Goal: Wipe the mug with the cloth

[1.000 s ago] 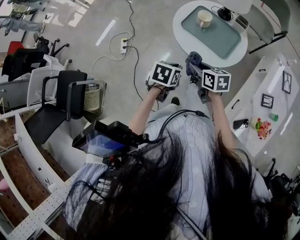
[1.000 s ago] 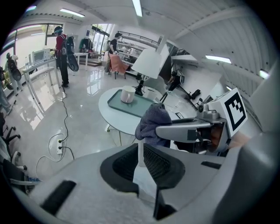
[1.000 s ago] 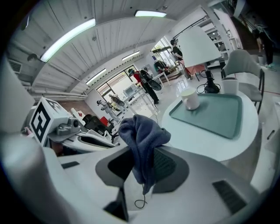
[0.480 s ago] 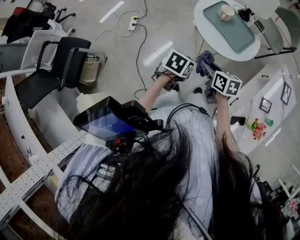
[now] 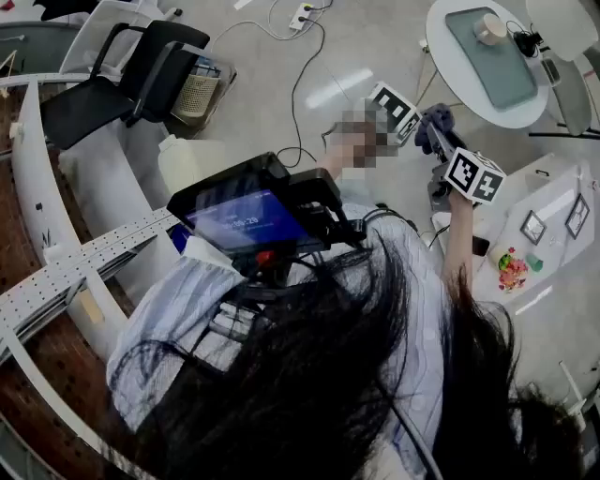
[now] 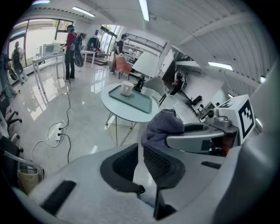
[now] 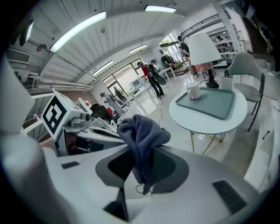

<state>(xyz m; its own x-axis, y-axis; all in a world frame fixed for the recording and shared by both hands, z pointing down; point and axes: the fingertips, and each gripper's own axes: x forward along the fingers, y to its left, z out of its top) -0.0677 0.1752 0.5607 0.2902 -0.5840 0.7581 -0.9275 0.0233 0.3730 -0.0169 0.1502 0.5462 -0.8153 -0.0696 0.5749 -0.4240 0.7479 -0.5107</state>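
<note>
A beige mug stands on a teal tray on a round white table, far ahead of both grippers. In the right gripper view the mug sits on the tray's far left. My right gripper is shut on a dark blue-grey cloth, which bunches above the jaws and hangs between them. The left gripper is held just left of it, its pads nearly together with nothing between them. From the left gripper view the cloth and the mug both show.
A white lamp and a second cup stand on the table's far side. Cables and a power strip lie on the floor. Black chairs and a wire bin sit to the left. A white side counter is at the right.
The head view has swung, so the table now sits at the upper right. Both grippers have shifted up and right in the frame. The cloth stays in the right gripper.
</note>
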